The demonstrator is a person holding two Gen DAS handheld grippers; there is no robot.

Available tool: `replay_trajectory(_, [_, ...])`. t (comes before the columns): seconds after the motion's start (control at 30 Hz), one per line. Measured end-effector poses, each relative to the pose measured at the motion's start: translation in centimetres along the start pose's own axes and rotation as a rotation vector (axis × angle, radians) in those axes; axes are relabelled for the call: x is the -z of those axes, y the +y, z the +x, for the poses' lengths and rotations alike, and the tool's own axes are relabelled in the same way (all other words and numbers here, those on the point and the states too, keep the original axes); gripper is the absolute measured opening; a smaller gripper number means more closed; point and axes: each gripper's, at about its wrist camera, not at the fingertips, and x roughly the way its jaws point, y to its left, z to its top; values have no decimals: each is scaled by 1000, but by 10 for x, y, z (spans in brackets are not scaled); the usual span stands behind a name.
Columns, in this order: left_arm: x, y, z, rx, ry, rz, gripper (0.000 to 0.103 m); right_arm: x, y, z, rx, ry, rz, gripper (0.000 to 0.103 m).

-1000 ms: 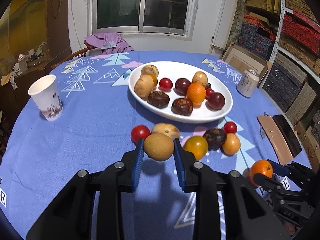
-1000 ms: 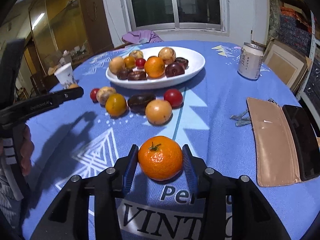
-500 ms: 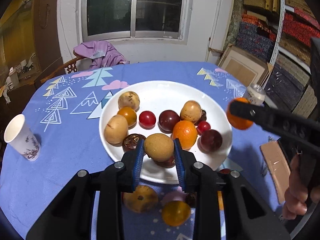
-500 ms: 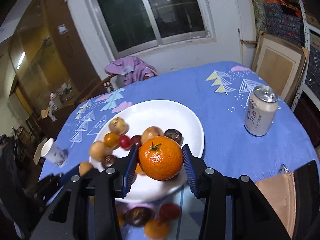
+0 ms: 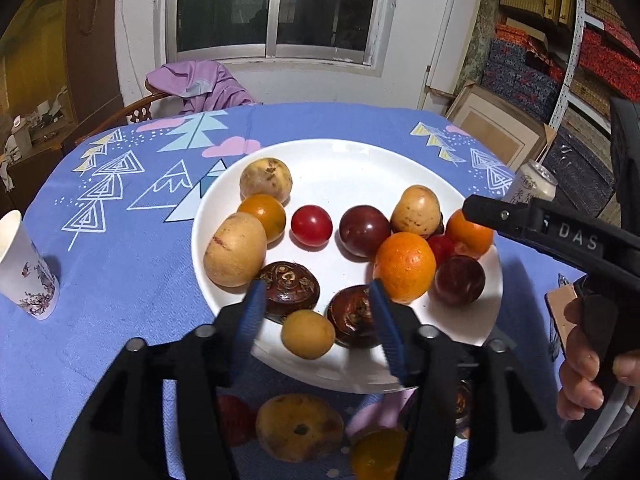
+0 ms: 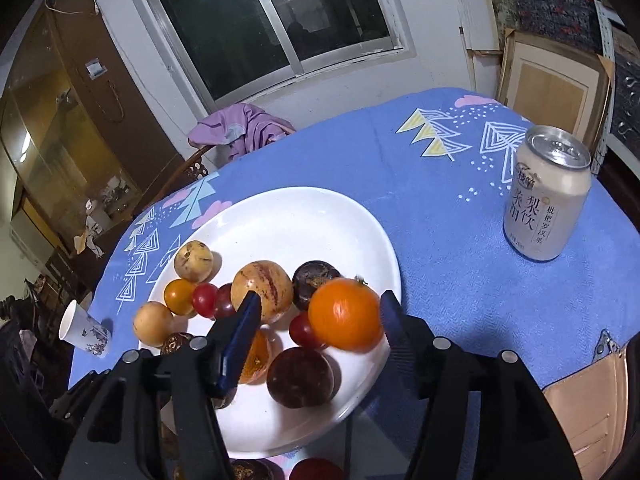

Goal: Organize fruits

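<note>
A white plate (image 5: 352, 168) on the blue tablecloth holds several fruits. My left gripper (image 5: 318, 320) is open above the plate's near rim. A small tan round fruit (image 5: 307, 334) sits free between its jaws, over the plate. My right gripper (image 6: 320, 328) is open above the plate's (image 6: 304, 216) right side. An orange (image 6: 345, 314) lies between its jaws, close to the right one, among the other fruits. It also shows in the left wrist view (image 5: 469, 237) behind the right gripper's finger (image 5: 520, 220). Loose fruits (image 5: 298, 426) lie on the cloth in front of the plate.
A drink can (image 6: 546, 196) stands right of the plate. A paper cup (image 5: 24, 268) stands at the left. A tan wallet (image 6: 588, 404) lies at the right edge. A chair with a purple cloth (image 5: 200, 84) is behind the table.
Both grippers have opened over the plate. The tan fruit has left the left gripper's jaws and the orange has left the right gripper's jaws; both have come lower and closer to the plate.
</note>
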Motion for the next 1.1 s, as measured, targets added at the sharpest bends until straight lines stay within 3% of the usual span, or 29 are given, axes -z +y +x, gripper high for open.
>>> replay_trajectory(0.2, [-6, 8, -15, 19, -33, -35, 59, 0, 12, -28, -37, -44, -13, 63])
replay_trajectory(0.27, [-9, 15, -27, 11, -51, -55, 59, 4, 20, -44, -57, -57, -36, 70])
replay_trajectory(0.37, [-8, 29, -47, -14, -70, -95, 69, 22, 32, -73, -69, -88, -97, 79])
replay_trajectory(0.4, [-5, 33, -53, -21, -74, -111, 74, 30, 35, -82, -68, -100, -110, 82])
replay_trajectory(0.57, [36, 47, -72, -101, -58, -85, 78, 64, 30, -109, -70, -109, -114, 83])
replay_trajectory(0.67, [59, 57, -75, -176, -37, -83, 78, 85, 19, -116, -51, -102, -109, 84])
replay_trajectory(0.87, [79, 64, -74, -230, -44, -84, 80, 99, 4, -122, -44, -87, -74, 84])
replay_trajectory(1.0, [78, 60, -66, -235, -38, -63, 81, 97, -3, -121, -59, -77, -44, 85])
replay_trajectory(1.1, [74, 56, -59, -218, -38, -58, 87, 97, -6, -117, -77, -52, -15, 85])
